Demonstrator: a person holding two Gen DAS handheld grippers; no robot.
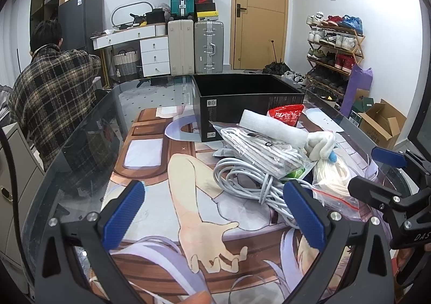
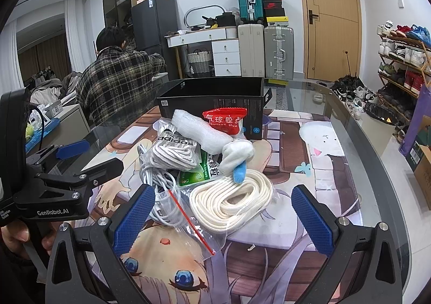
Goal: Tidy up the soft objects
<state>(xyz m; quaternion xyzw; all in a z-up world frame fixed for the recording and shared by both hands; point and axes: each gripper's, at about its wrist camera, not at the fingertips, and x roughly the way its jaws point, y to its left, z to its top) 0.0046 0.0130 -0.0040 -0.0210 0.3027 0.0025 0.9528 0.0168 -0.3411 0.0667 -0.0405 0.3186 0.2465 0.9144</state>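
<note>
A heap of soft items lies on the printed table mat (image 1: 150, 147) in front of an open black box (image 1: 242, 99) (image 2: 215, 104). The heap holds a red packet (image 2: 225, 120), a white foam roll (image 2: 199, 131), a bagged striped Adidas item (image 2: 175, 150), a grey cable (image 1: 242, 182), a white sock with a blue tip (image 2: 237, 154) and a cream rope in a zip bag (image 2: 231, 201). My right gripper (image 2: 223, 220) is open, its pads either side of the rope bag's near end. My left gripper (image 1: 215, 215) is open over the mat, left of the cable.
A person in a plaid shirt (image 1: 54, 88) stands with their back turned beyond the table's far left edge. The glass table rim (image 2: 377, 158) curves round on the right. Suitcases (image 1: 208, 45), a shoe rack (image 1: 334, 45) and a cardboard box (image 1: 382, 123) stand on the floor.
</note>
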